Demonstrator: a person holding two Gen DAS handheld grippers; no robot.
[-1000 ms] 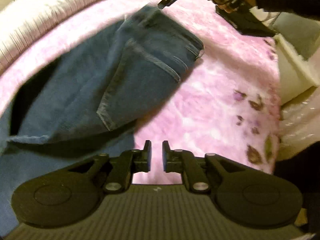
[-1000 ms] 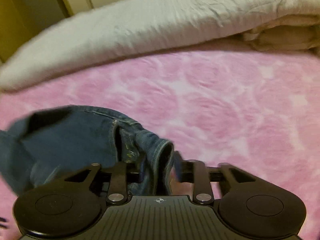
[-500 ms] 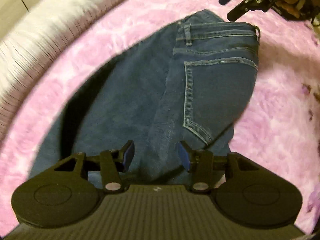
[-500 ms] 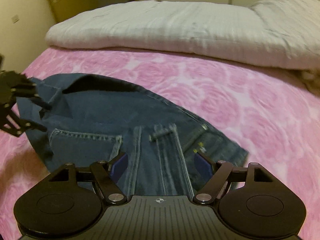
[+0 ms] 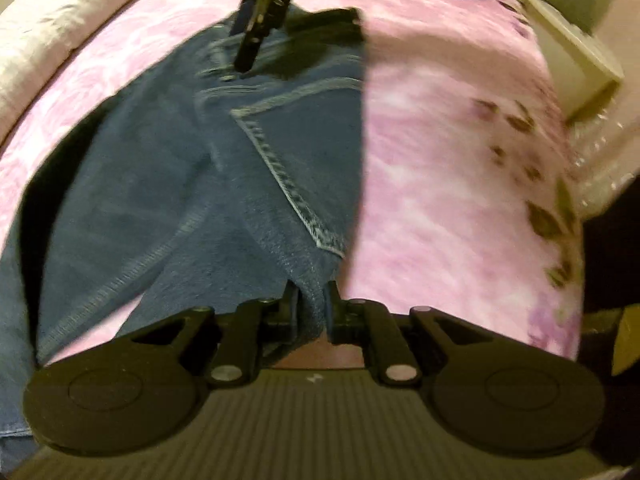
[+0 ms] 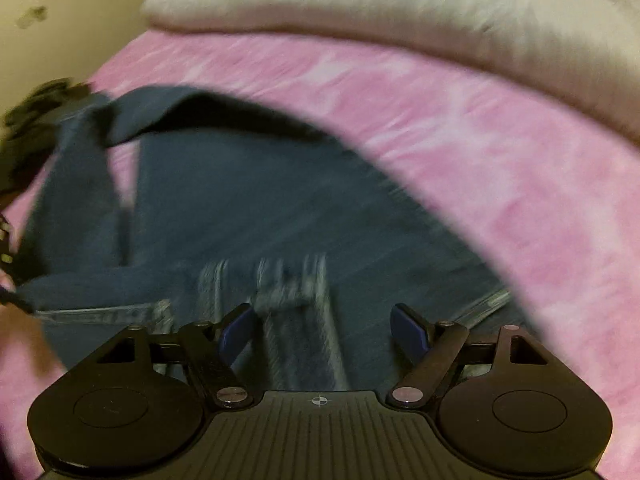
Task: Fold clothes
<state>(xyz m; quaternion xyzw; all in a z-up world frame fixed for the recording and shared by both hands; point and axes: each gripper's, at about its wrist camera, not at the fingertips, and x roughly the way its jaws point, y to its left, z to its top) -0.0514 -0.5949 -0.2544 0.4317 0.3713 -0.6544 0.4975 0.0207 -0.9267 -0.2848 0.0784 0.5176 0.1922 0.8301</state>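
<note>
Left wrist view: a pair of blue jeans (image 5: 224,168) lies spread on the pink blanket (image 5: 448,184) of a bed, filling the left and centre of the frame, with a stitched back pocket (image 5: 304,152) at centre. The left tongs (image 5: 311,304), at lower centre, are pressed together on a fold of the jeans' near edge, denim bunched between the two fingers. At upper centre the right tongs (image 5: 256,36) reach down toward the waistband area (motion blur hides whether they touch it). A pale quilt (image 5: 52,20) lies along the upper left; a light box-like object (image 5: 576,52) stands at the upper right, beyond the bed's edge.

Right wrist view: the right tongs (image 6: 324,330) are spread wide, blue pads (image 6: 236,330) showing, hovering just over the blurred waistband and belt loop (image 6: 288,288) of the jeans (image 6: 248,200), with nothing between them. The jeans occupy the centre and left; the pink blanket (image 6: 480,168) curves across the right, and the quilt (image 6: 400,12) fills the top.
</note>
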